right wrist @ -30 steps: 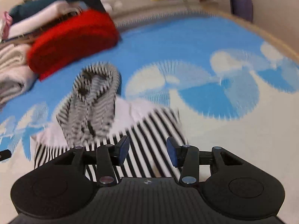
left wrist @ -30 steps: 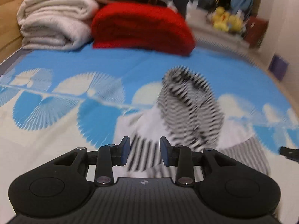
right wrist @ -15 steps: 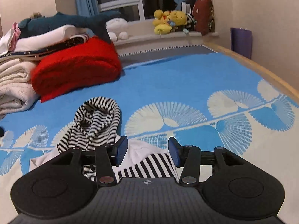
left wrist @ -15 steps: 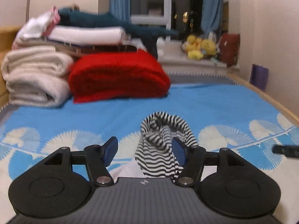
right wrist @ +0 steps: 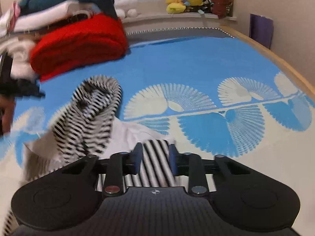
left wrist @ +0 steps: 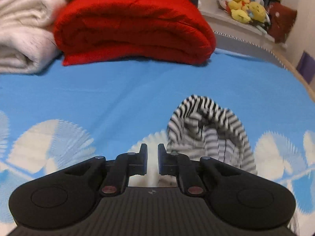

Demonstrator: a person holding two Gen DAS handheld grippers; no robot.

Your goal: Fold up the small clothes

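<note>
A small hooded top lies on the blue and white bedspread [left wrist: 110,90], with a black-and-white striped hood [left wrist: 208,129] and a white body with striped panels. In the left wrist view my left gripper [left wrist: 152,157] sits just left of the hood. Its jaws are closing to a narrow slit with white cloth in it. In the right wrist view the hood [right wrist: 92,106] lies up and to the left of my right gripper [right wrist: 155,157]. Its jaws are closing on a striped panel [right wrist: 153,163] that fills the gap. The left gripper [right wrist: 7,78] shows dark at the left edge.
A folded red blanket [left wrist: 133,25] and white towels [left wrist: 21,31] are stacked at the head of the bed. Yellow plush toys [right wrist: 183,0] sit on the sill. The bed's wooden edge [right wrist: 275,59] and a purple thing [right wrist: 260,29] lie along the right wall.
My left gripper swung forward and left of the hood and narrowed from wide open to a slit. My right gripper's jaws drew in on the striped panel.
</note>
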